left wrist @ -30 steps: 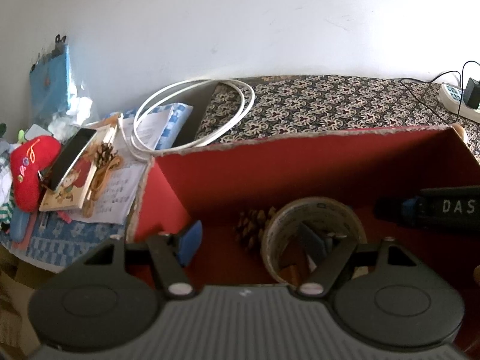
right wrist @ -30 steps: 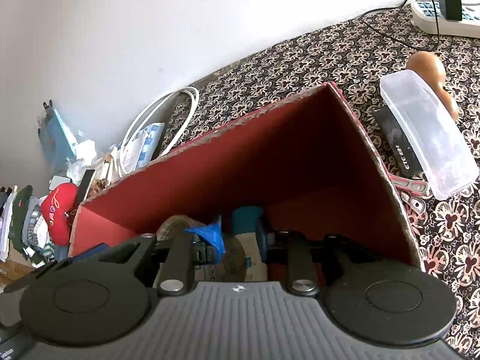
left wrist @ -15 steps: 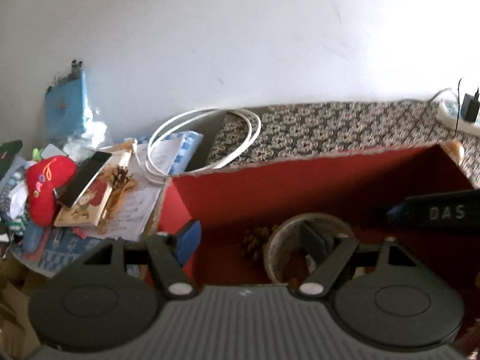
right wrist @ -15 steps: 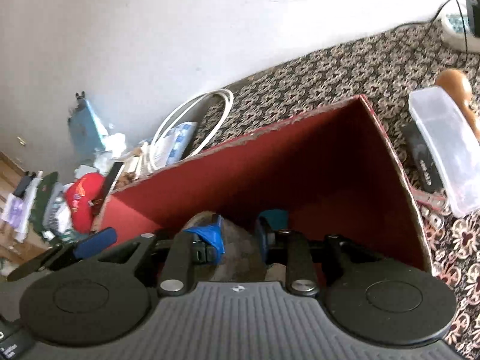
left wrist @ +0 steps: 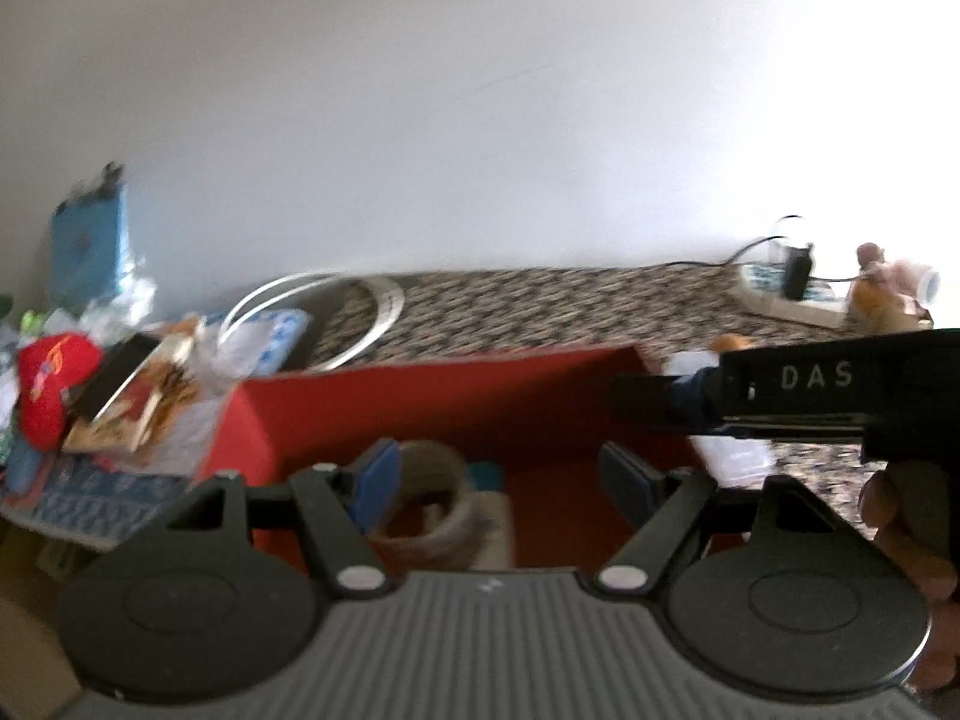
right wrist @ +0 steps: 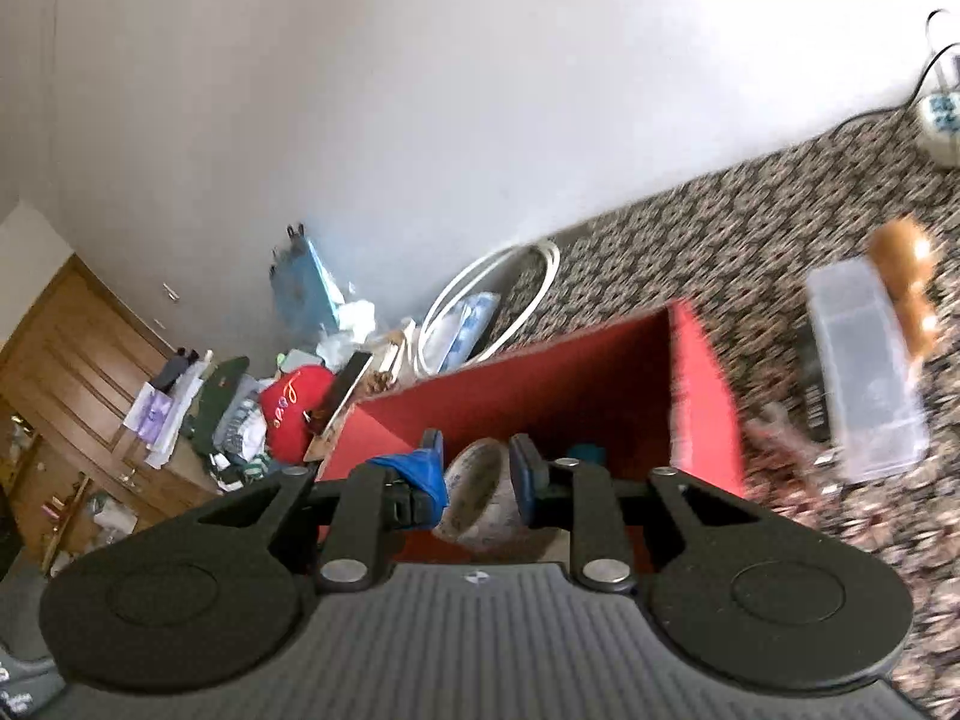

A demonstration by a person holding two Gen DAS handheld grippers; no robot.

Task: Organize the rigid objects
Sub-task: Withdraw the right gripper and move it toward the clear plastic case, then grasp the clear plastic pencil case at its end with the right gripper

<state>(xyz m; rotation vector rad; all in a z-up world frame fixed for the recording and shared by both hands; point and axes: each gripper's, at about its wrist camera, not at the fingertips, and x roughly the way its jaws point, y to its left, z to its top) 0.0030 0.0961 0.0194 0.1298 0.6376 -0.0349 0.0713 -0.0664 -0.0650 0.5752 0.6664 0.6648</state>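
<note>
Patterned cloth surface (right wrist: 708, 240) bears red box (right wrist: 702, 396), clear container (right wrist: 864, 372).

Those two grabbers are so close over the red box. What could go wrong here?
1. The right gripper crosses just ahead of the left gripper, whose fingers are open; they could bump.
2. The clear plastic container lies right beside the red box; a wide swing of the right gripper could knock it.

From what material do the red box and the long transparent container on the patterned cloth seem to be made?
The red box looks like cardboard with a matte red face: thin, flat walls with pale raw edges along the rim. The transparent container looks like clear, glossy plastic: the patterned cloth shows through it. The blur leaves both uncertain.
</note>
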